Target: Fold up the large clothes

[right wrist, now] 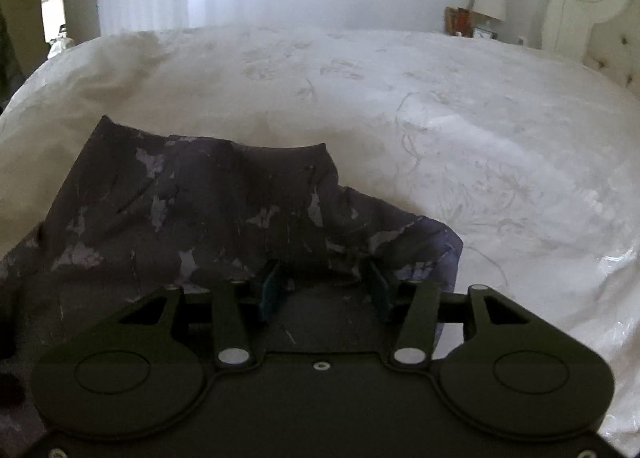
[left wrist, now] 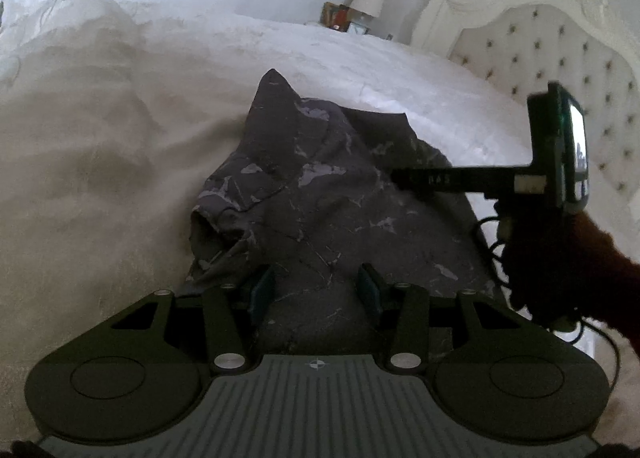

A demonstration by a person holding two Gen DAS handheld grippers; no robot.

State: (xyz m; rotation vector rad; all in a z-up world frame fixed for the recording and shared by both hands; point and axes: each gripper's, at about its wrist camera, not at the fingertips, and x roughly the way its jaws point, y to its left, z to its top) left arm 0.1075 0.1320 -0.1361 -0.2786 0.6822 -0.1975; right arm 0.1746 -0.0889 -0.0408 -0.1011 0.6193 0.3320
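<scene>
Dark shirt (left wrist: 320,185) with pale blotches lies bunched up on the white bed cover (left wrist: 360,57). Left gripper (left wrist: 316,290) hangs over it, fingers apart, nothing pinched. Right gripper (right wrist: 324,290) is over the shirt's edge, fingers apart too. A padded headboard (left wrist: 560,41) stands behind.

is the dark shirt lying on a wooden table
No, the dark shirt lies on a white bedspread covering a bed.
</scene>
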